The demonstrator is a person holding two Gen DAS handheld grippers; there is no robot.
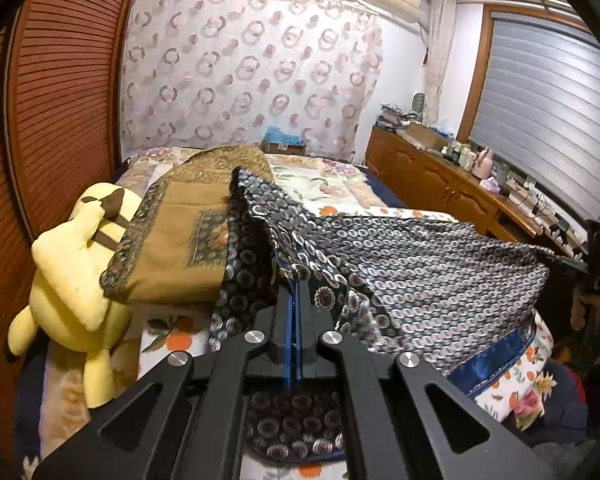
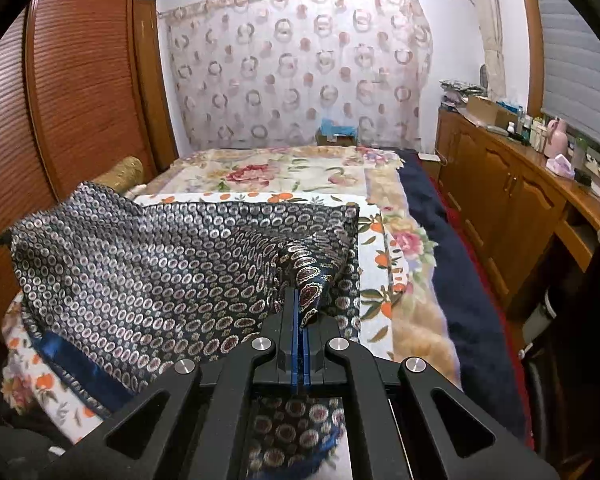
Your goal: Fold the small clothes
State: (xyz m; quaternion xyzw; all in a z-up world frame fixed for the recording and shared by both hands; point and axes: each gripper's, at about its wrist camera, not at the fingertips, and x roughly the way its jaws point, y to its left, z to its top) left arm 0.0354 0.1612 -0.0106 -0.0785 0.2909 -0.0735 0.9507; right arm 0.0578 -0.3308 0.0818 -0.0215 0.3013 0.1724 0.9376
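A dark blue patterned garment [image 1: 420, 268] with silver rings and a shiny blue hem is stretched above the bed between both grippers. My left gripper [image 1: 296, 284] is shut on its left corner. My right gripper [image 2: 298, 300] is shut on its right corner, where the cloth [image 2: 160, 272] bunches over the fingertips. The right gripper also shows at the far right of the left wrist view [image 1: 592, 256], holding the other end. The cloth sags in the middle and its hem hangs toward the near bed edge.
The bed [image 2: 300, 172] has floral covers. A yellow plush toy [image 1: 76, 276] and a folded gold-brown blanket [image 1: 180, 236] lie at its left side by the wooden wardrobe [image 1: 52, 112]. A cluttered wooden sideboard [image 2: 512, 184] runs along the right wall under the window.
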